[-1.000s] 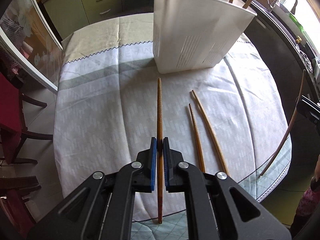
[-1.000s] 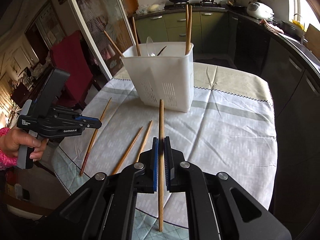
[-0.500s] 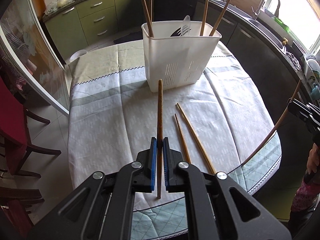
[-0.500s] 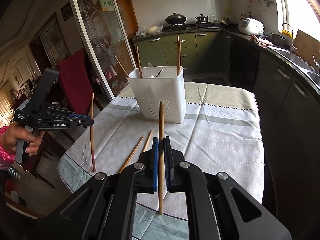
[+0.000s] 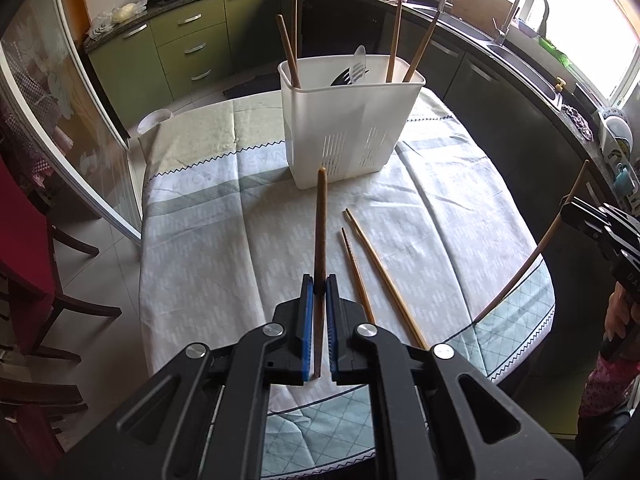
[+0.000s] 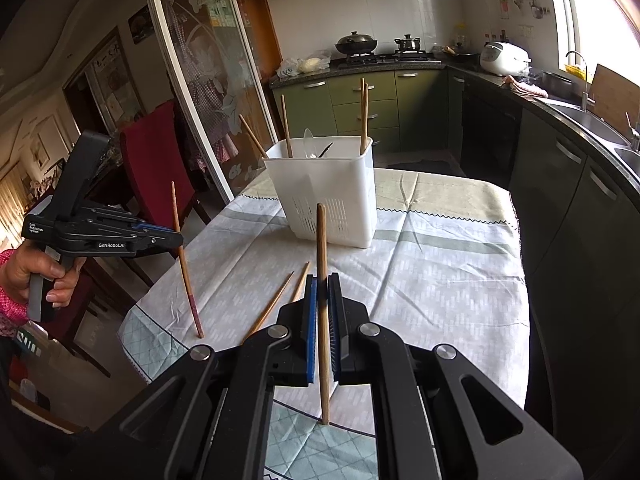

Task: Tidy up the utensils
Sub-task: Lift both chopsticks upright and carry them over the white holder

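Note:
My left gripper (image 5: 316, 292) is shut on a dark wooden chopstick (image 5: 320, 232), held upright above the table's near edge. It also shows in the right wrist view (image 6: 176, 238) with its chopstick (image 6: 185, 268). My right gripper (image 6: 322, 292) is shut on a lighter chopstick (image 6: 322, 264), also upright; in the left wrist view it shows at the right edge (image 5: 568, 210) with its chopstick (image 5: 536, 248). A white slotted utensil holder (image 5: 348, 128) stands mid-table with several chopsticks and a spoon in it. Two loose chopsticks (image 5: 380, 276) lie on the cloth.
The round table has a pale patterned cloth (image 5: 200, 248). A red chair (image 6: 156, 172) and a glass sliding door (image 5: 60, 120) stand on the left. Green cabinets (image 5: 192, 48) and a dark counter with sink (image 5: 512, 52) run behind and to the right.
Both grippers have lifted and pulled back from the holder with their chopsticks, which now stand more upright. The two loose chopsticks have not moved.

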The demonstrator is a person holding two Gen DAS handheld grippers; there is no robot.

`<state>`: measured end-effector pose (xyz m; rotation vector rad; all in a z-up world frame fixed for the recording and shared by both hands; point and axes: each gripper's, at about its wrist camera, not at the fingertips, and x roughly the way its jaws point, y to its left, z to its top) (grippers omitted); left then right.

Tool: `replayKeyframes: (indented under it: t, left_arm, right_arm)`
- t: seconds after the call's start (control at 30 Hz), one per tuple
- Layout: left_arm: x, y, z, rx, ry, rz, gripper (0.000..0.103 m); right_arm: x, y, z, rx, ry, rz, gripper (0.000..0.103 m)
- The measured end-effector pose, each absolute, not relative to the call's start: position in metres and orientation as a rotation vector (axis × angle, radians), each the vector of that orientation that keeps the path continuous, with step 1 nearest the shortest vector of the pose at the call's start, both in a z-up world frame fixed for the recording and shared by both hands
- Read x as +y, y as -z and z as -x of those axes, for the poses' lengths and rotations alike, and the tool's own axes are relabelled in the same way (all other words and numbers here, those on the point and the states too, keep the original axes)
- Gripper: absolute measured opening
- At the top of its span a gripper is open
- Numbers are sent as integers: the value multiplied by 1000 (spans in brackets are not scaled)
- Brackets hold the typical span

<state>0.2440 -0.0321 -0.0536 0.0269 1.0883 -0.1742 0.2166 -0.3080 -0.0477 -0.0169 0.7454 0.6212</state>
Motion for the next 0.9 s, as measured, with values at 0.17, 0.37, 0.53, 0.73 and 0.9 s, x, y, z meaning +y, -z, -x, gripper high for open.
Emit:
replayKeyframes:
  t: [0.17,0.37,0.53,0.73,0.9]
  left_arm:
    - [-33,45,-242,1066,183,-29,6]
    - [-37,33,-245,1039,192,-27,6]
    - [-45,10,-252,987,204,-32,6]
    - [-51,-37,-272,909,215,-23,6]
    - [-57,-82,-290,820,217,-21,6]
  right_arm:
    - [-310,42,-212,729,-628,12,6]
    - [-307,32,-212,704,-637,15,6]
    - [-302,15,-222,674,-647,13,6]
    - [-291,-20,-240,637,-667,22,6]
    - [-285,-63,-257,578,-676,10,6]
